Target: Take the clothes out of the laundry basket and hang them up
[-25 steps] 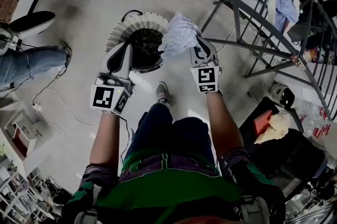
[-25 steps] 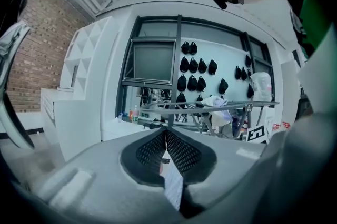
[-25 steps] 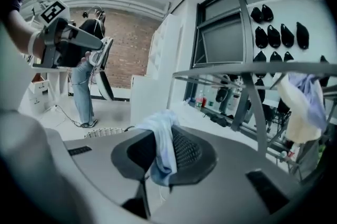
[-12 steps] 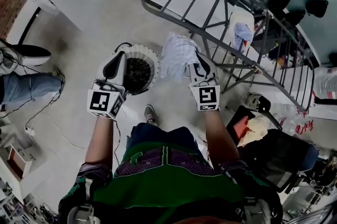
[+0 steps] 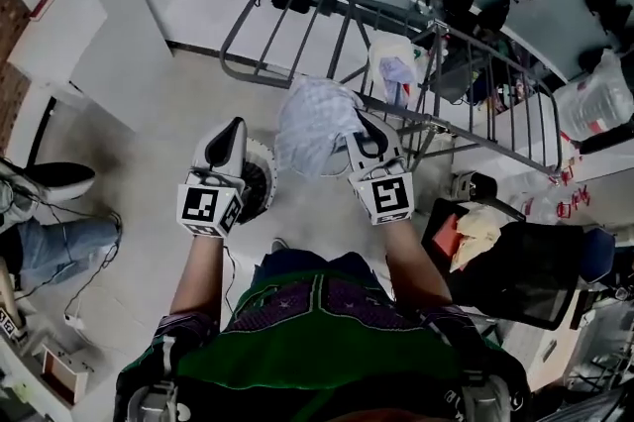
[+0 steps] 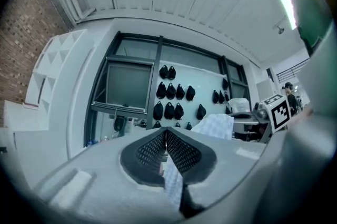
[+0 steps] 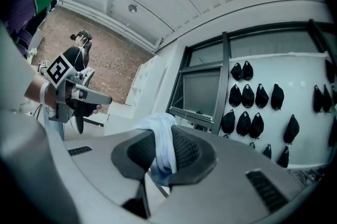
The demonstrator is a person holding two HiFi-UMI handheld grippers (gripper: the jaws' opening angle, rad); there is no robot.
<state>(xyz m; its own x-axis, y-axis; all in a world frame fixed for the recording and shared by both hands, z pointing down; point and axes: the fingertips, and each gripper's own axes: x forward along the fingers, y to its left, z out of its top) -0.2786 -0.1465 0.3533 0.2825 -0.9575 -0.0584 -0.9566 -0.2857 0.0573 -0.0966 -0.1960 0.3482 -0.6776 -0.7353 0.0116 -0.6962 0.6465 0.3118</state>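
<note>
My right gripper [image 5: 360,123] is shut on a pale checked garment [image 5: 312,123], which is bunched up and held high in front of the grey drying rack [image 5: 347,2]. In the right gripper view the cloth [image 7: 160,128] is pinched between the pads and drapes over them. My left gripper [image 5: 234,127] is shut and stands apart, left of the garment, above the round white laundry basket [image 5: 262,174], which it partly hides. In the left gripper view the pads [image 6: 179,152] meet, and the garment [image 6: 213,125] shows to the right.
Another light garment [image 5: 396,68] hangs on the rack. A black case [image 5: 515,276] with a yellowish cloth [image 5: 480,234] lies on the floor at right. A seated person's jeans leg [image 5: 54,242] and cables are at left. White furniture [image 5: 109,34] stands at the back left.
Both grippers have risen from over the basket towards the rack. The right one carried the garment up with it. The left one stayed shut and empty.
</note>
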